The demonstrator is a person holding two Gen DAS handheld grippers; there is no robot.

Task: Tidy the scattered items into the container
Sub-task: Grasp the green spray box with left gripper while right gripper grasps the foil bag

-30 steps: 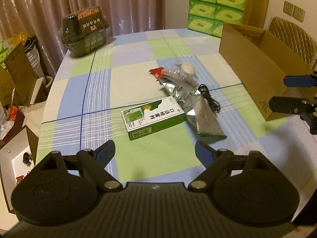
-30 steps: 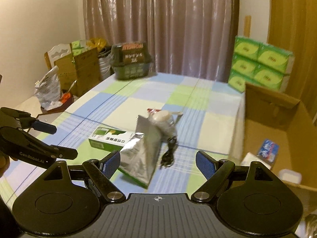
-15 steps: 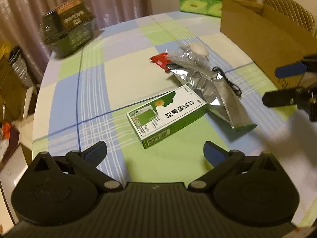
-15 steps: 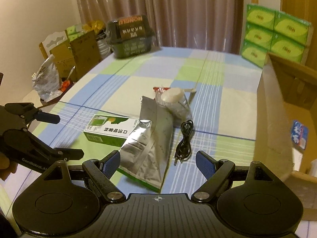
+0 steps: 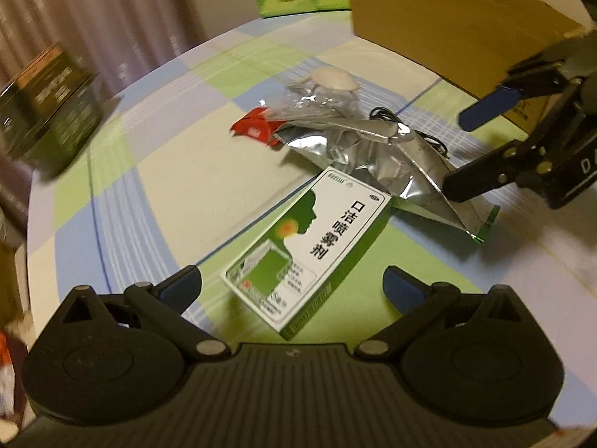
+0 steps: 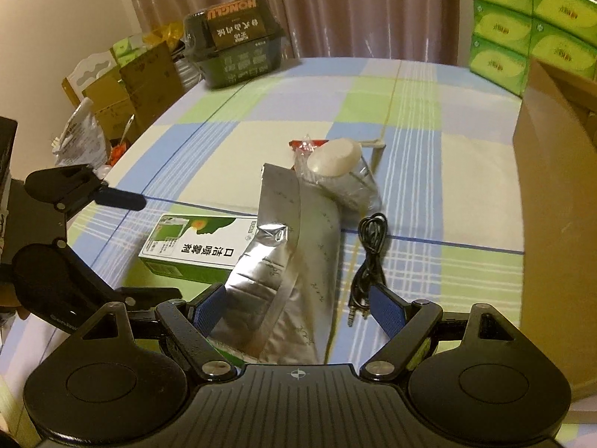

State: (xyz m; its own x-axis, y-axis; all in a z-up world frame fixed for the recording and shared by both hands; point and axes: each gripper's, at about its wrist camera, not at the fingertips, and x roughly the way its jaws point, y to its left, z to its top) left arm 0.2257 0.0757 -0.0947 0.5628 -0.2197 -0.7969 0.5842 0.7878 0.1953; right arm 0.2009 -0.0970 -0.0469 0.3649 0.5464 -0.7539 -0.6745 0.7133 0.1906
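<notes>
The left claw [image 5: 291,285] hangs low over the checked tabletop [image 5: 156,171], its fingers spread wide and holding nothing. The green and white box [image 5: 309,254] lies flat just ahead of it, its near end sitting between the two fingertips without touching either. Beyond the box's far end, and partly overlapping it, the crumpled silver foil pouch [image 5: 391,164] stretches away to the right, with a red wrapper [image 5: 257,128] at its far left corner.

The right claw [image 6: 298,306] is likewise wide apart and empty. The near end of the foil pouch [image 6: 294,261] runs in between its fingers, closer to the left one. The coiled black cable [image 6: 367,257] lies just ahead of the right fingertip, plugs pointing back toward it. Further ahead, a white round object [image 6: 335,158] rests on clear packaging at the pouch's far end. The cardboard box [image 6: 552,171] stands open to the right of this claw, apart from the items.
</notes>
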